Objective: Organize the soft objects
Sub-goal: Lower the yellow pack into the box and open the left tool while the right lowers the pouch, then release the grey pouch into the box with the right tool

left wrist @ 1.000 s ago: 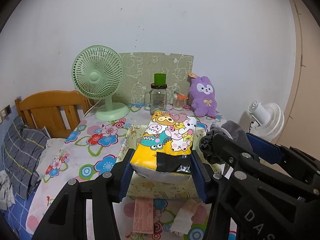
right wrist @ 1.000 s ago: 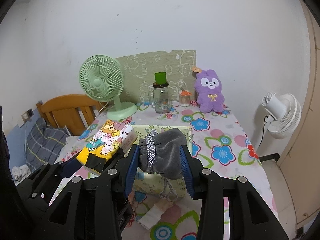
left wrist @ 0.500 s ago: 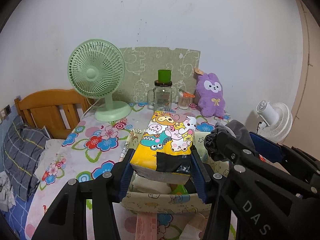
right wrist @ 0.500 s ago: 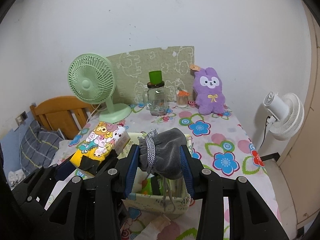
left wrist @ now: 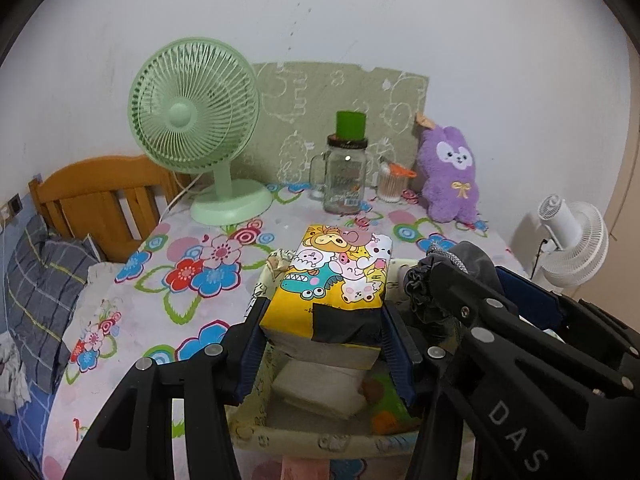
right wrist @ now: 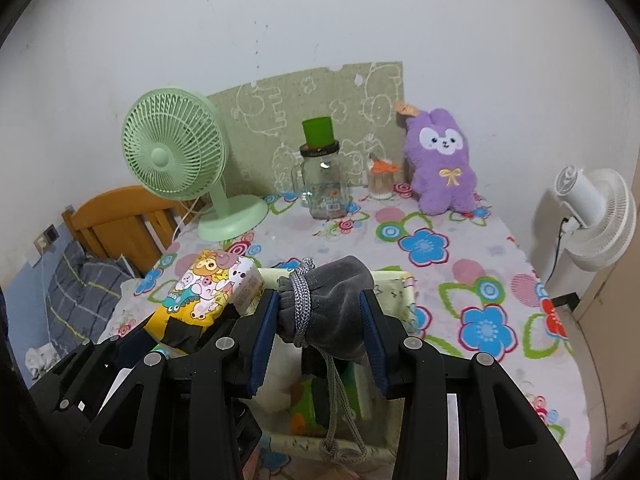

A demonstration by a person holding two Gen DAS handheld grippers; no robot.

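Observation:
My left gripper (left wrist: pixel 324 320) is shut on a yellow cartoon-print tissue pack (left wrist: pixel 332 284) and holds it above a pale fabric storage box (left wrist: pixel 256 432). My right gripper (right wrist: pixel 320 316) is shut on a grey drawstring pouch (right wrist: pixel 340 308), also over the box (right wrist: pixel 396 280); its cord hangs down over the front rim. The tissue pack also shows in the right wrist view (right wrist: pixel 200 296), and the pouch in the left wrist view (left wrist: pixel 472 260). White and green soft items lie inside the box. A purple plush rabbit (left wrist: pixel 452 176) sits at the table's back right.
A green desk fan (left wrist: pixel 200 120), a glass jar with a green cup on top (left wrist: pixel 344 176) and a small jar (left wrist: pixel 390 184) stand at the back of the flowered tablecloth (left wrist: pixel 192 272). A wooden chair (left wrist: pixel 96 196) is left, a white fan (left wrist: pixel 572 236) right.
Both grippers have moved forward over the table with their loads. The box now lies directly under them and its inside shows.

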